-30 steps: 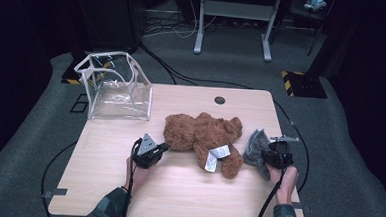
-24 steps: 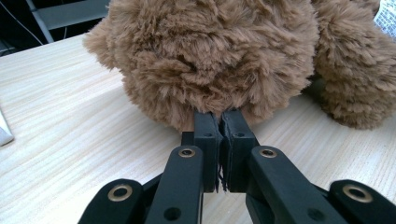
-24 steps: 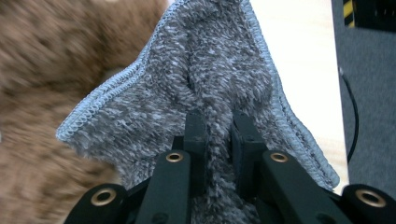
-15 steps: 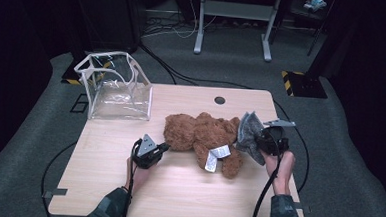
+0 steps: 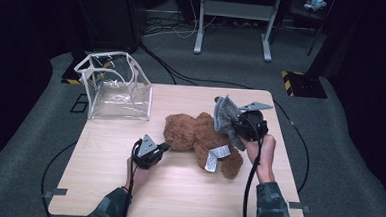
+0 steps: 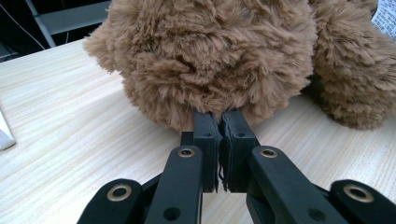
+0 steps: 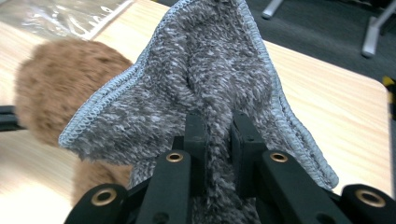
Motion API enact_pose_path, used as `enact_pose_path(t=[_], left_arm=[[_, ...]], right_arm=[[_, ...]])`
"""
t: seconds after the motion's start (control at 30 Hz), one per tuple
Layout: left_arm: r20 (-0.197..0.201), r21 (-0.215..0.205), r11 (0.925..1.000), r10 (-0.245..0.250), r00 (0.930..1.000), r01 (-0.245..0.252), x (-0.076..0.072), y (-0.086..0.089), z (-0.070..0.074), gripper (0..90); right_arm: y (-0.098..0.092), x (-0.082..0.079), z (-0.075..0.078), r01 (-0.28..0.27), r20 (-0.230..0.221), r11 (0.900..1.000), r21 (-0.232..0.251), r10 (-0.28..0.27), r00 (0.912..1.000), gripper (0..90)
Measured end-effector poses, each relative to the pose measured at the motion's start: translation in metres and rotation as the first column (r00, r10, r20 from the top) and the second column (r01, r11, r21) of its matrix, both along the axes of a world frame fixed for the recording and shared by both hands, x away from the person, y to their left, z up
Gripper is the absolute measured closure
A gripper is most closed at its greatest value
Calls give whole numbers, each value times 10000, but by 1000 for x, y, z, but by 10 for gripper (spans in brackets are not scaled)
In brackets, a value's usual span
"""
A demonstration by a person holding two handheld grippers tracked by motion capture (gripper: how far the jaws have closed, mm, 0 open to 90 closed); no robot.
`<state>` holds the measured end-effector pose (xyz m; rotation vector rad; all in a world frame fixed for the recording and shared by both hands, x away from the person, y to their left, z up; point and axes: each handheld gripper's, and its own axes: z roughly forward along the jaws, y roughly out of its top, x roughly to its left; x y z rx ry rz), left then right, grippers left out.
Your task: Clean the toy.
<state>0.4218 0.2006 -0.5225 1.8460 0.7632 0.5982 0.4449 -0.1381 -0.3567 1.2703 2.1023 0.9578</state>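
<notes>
On the worktop (image 5: 127, 185) lies the bear (image 5: 199, 139); the left gripper (image 5: 163, 148) has its jaws clenched on fur at its edge. The right gripper (image 5: 232, 121) grasps the grey cloth (image 5: 225, 115), held above the bear. Judged progress: cloth picked up; placing it, and the clear bag (image 5: 114, 87), remain.

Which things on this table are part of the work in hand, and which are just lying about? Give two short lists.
In use:
- brown teddy bear, pinched at its fur by the left gripper
- grey cloth, clamped in the right gripper and held above the bear

Lying about:
- clear plastic bag at the table's far left corner
- cables on the floor
</notes>
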Motion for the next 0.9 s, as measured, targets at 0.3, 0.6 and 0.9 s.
enact_pose_path(t=[0.3,0.6,0.9], left_arm=[[-17,31,10000,-22,10000,22,0,0,0,858],[-54,-6,10000,-53,10000,53,0,0,0,857],[8,-86,10000,30,10000,-30,0,-1,-1,858]], right_arm=[[44,10,3,-941,-30,9955,-104,941,9956,794],[84,22,9,-1701,81,9854,0,1701,9854,793],[129,35,1,-2327,-167,9725,-128,2325,9725,789]])
